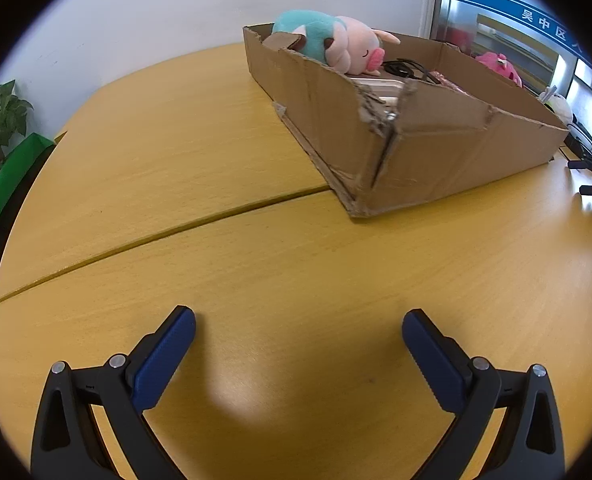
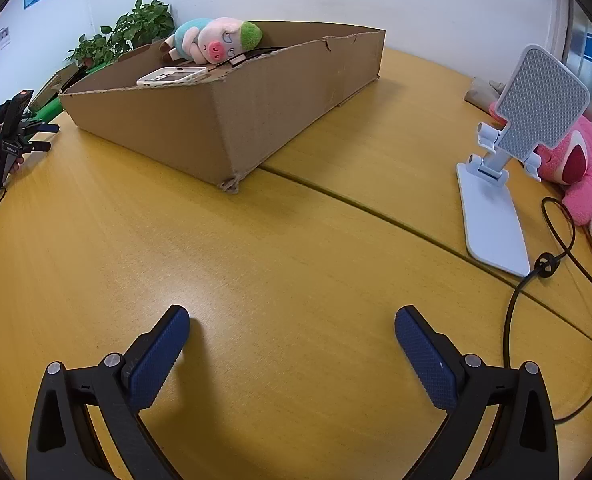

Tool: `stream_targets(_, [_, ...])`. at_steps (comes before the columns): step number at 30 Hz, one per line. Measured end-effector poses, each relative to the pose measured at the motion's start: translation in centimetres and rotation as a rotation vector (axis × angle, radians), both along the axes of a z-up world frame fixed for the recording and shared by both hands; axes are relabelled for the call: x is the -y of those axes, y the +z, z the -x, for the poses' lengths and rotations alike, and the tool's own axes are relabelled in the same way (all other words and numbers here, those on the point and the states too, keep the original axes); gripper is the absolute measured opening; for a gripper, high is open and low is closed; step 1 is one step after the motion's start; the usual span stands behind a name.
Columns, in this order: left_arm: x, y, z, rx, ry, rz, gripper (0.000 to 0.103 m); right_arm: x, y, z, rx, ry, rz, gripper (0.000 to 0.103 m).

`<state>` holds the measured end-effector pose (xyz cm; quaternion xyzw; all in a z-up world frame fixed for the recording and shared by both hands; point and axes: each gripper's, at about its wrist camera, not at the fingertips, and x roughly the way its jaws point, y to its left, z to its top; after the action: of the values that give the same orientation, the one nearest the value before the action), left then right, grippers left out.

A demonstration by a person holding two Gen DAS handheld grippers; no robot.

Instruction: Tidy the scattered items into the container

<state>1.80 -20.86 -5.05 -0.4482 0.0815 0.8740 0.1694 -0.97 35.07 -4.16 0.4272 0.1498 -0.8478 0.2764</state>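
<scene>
Left gripper [image 1: 298,322] jaws wide, cardboard box [image 1: 436,152] ahead

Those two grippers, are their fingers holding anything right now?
No. The left gripper and right gripper are open, with only bare table between them.

- counter [image 2: 296,240]: yellow wood-grain, smooth, slight sheen
- box [image 2: 200,128]: brown corrugated cardboard, matt, torn edges
- pig [image 2: 212,40]: soft plush cloth
- stand [image 2: 492,216]: white plastic, dimpled plate
- fingers [image 2: 156,360]: blue textured pads, black matt plastic
</scene>
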Motion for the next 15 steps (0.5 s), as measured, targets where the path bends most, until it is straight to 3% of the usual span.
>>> stream_targets(15, [0.25, 0.12, 0.31, 0.001, -0.012, 0.001, 0.103, -0.1, 0.22, 0.89, 0.001, -0.004, -0.004, 0.103])
